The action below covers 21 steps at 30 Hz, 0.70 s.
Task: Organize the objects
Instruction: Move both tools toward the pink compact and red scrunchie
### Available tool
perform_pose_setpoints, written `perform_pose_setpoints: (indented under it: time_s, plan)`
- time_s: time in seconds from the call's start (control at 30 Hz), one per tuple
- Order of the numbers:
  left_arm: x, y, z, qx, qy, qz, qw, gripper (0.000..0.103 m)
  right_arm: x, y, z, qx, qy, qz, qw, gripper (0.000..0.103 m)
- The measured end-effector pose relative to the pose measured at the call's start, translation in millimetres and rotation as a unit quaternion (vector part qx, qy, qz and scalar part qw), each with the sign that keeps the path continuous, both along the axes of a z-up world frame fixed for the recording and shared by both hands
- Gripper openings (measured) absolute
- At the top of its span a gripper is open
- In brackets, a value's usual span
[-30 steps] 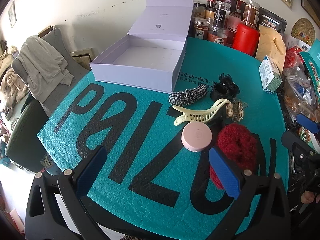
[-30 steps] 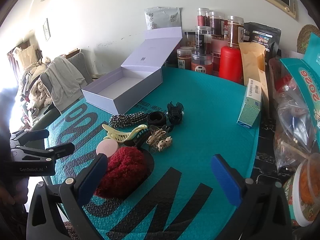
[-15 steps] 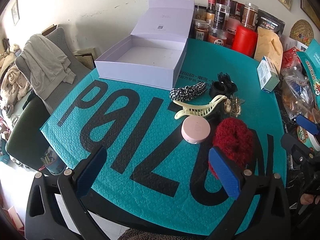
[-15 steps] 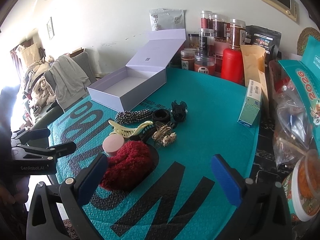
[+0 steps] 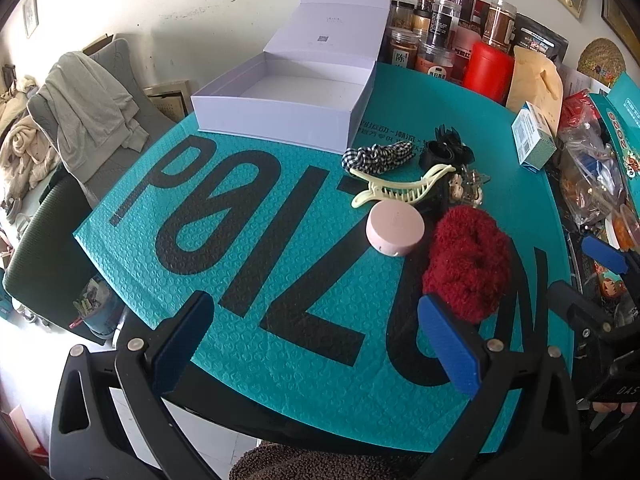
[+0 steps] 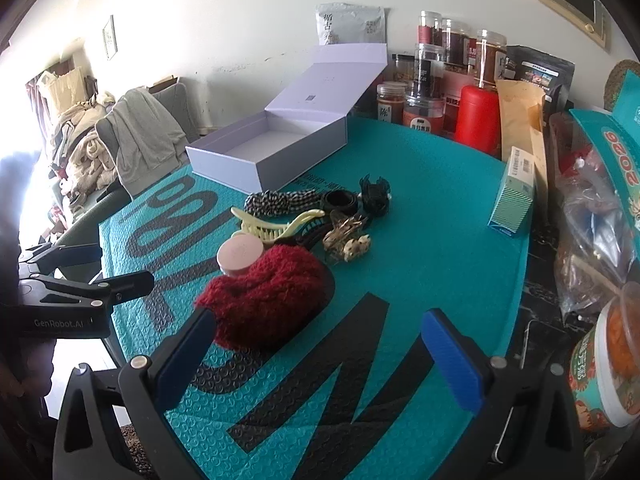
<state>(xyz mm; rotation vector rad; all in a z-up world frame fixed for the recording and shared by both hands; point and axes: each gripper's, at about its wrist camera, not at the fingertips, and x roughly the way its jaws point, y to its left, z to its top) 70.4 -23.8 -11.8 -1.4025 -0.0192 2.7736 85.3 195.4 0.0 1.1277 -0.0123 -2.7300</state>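
Both claws spread wide, holding nothing: left gripper point(image 5: 316, 344) over the near edge of the teal mat point(image 5: 280, 280), right gripper point(image 6: 316, 348) low behind the red fluffy scrunchie point(image 6: 264, 296). Closer to the pile than a second ago (nothing on the mat itself shifted). Pink round case point(image 5: 395, 229) touching the scrunchie, cream claw clip point(image 5: 400, 190) just behind, open white box point(image 5: 288, 100) at the far edge

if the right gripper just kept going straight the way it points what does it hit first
Probably the fuzzy red scrunchie, though only its edge: it lies just ahead of the left finger of the open right gripper. Between the fingers is bare teal mat; depth is unclear.
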Motion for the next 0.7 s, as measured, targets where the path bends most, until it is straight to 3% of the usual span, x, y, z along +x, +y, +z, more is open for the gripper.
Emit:
perform_pose_setpoints:
  time_s: [0.53, 0.7]
  plan:
    - [-32.4, -15.5, -11.8, 0.014, -0.023, -0.003, 0.9996, 0.102, -38.0, -35.7, -25.2, 0.015, -0.049, 0.045, 0.998, 0.103]
    - [-49.0, -15.7, -16.5, 0.034, -0.030, -0.016, 0.9988, 0.102, -51.4, -44.3, -34.7, 0.024, -0.062, 0.064, 0.996, 0.102]
